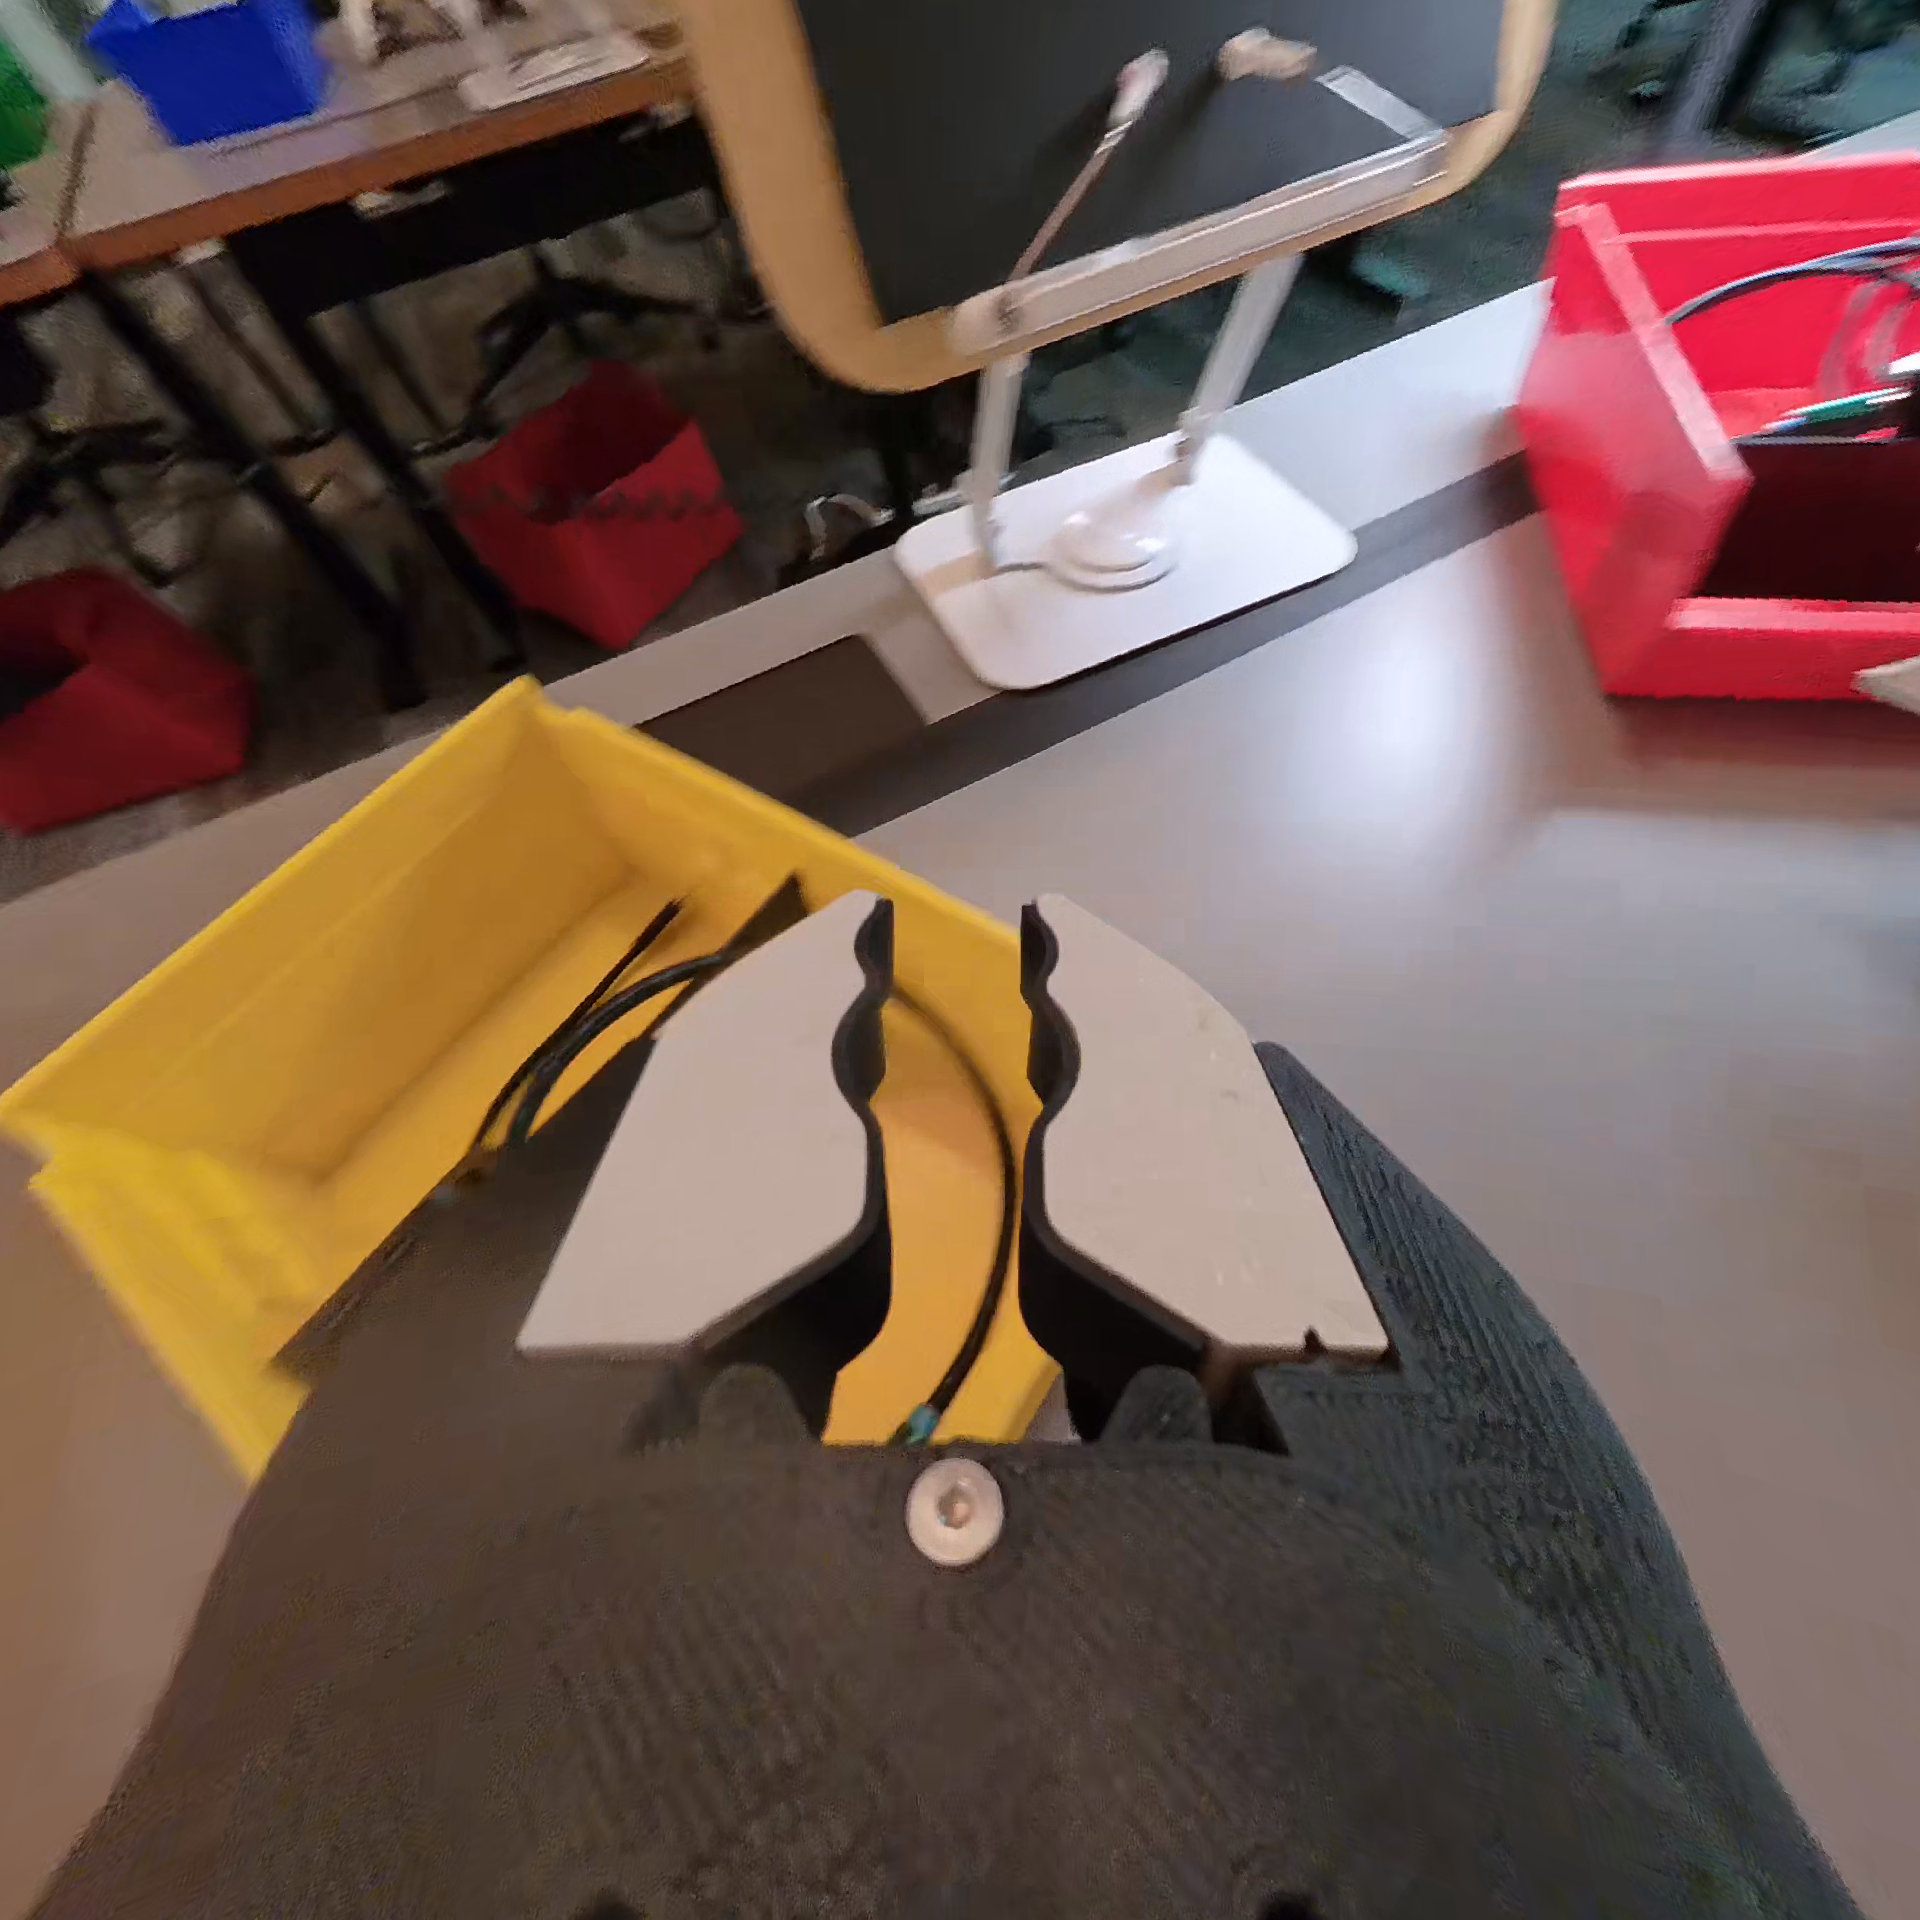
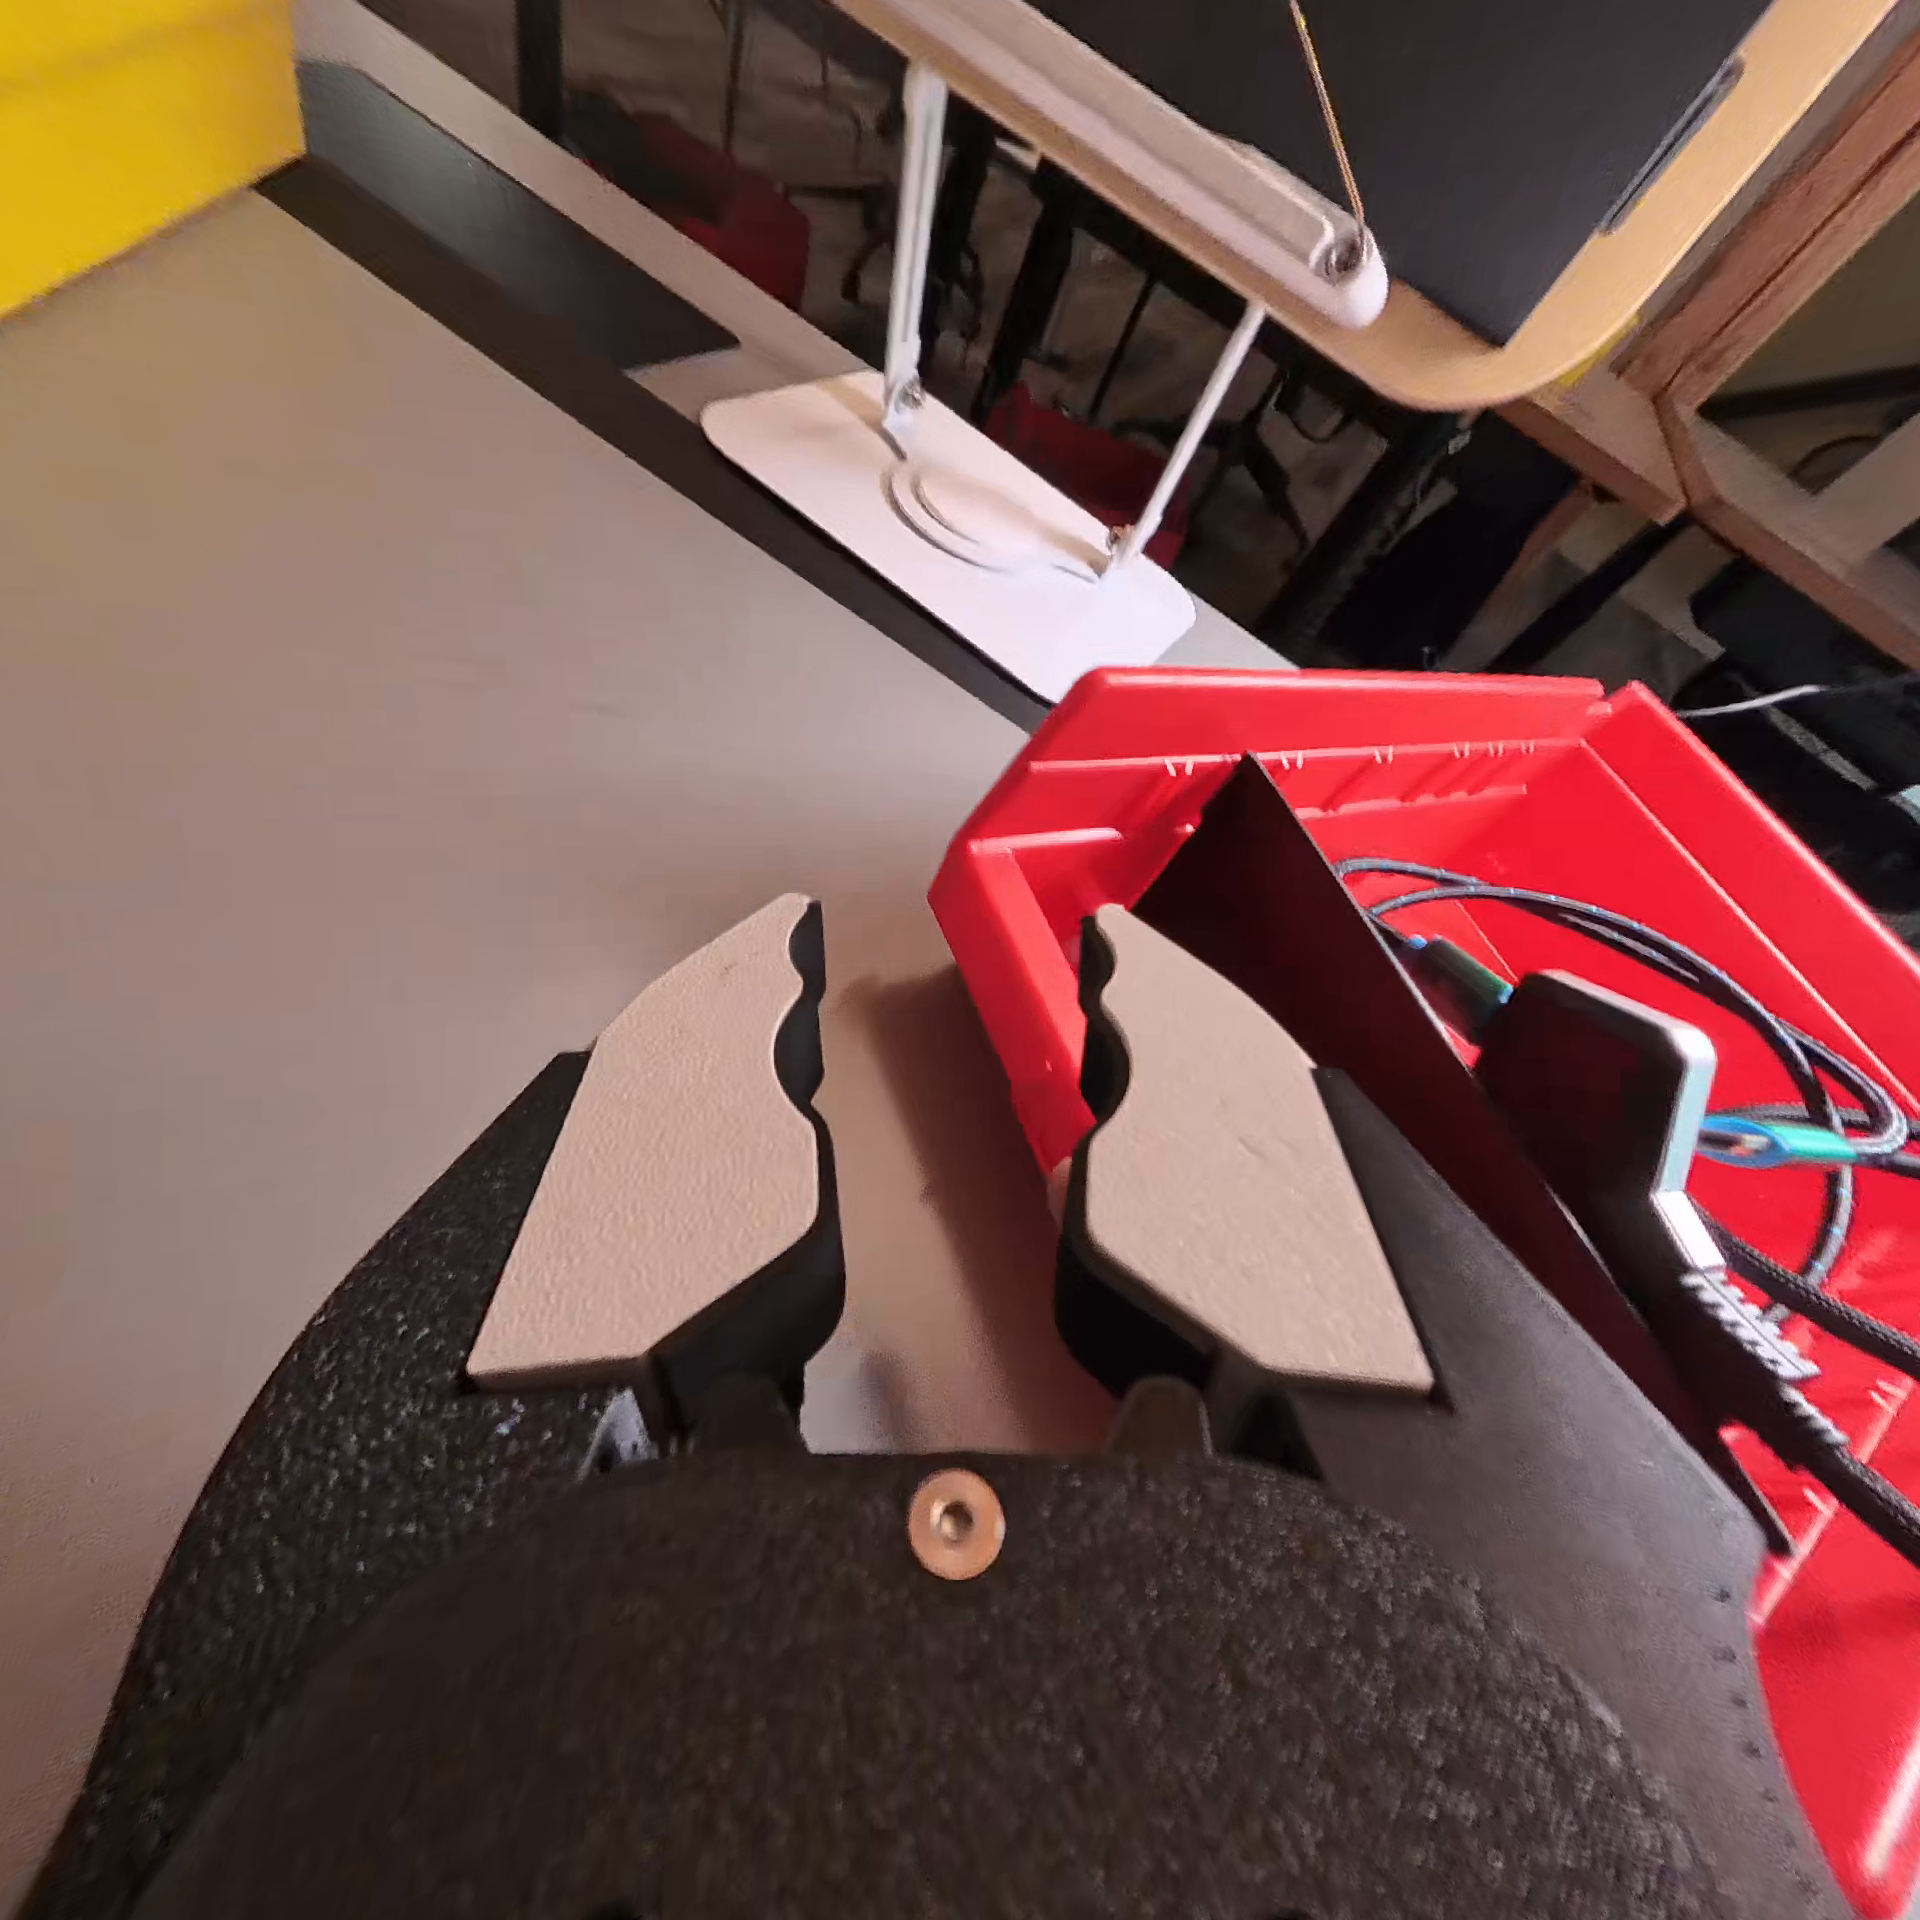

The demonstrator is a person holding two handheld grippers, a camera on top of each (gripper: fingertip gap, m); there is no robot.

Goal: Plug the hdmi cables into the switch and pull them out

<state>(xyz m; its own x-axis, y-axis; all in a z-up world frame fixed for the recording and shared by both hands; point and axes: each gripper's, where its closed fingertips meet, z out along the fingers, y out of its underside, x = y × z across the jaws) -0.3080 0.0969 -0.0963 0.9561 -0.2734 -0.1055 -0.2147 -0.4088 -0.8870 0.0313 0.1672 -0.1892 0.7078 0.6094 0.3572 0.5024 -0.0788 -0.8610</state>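
Note:
My left gripper (image 1: 956,920) is open and empty, hovering over the right end of a yellow bin (image 1: 343,997). A thin black cable (image 1: 992,1164) lies in that bin, curving between the fingers below them. My right gripper (image 2: 951,925) is open and empty over the table, just left of a red bin (image 2: 1320,717). The red bin holds a black switch box (image 2: 1590,1070) with a silver end, and braided blue-black cables (image 2: 1704,966), one with a blue plug (image 2: 1766,1143) at the box. A black divider (image 2: 1299,935) stands in the bin.
A white tablet stand (image 1: 1122,561) holding a dark tablet with a tan rim (image 1: 790,218) stands at the table's far edge; it also shows in the right wrist view (image 2: 966,520). The red bin (image 1: 1683,436) sits far right in the left wrist view. Red and blue bins sit beyond the table. One gripper's finger ends stand about 35 centimetres off the other's.

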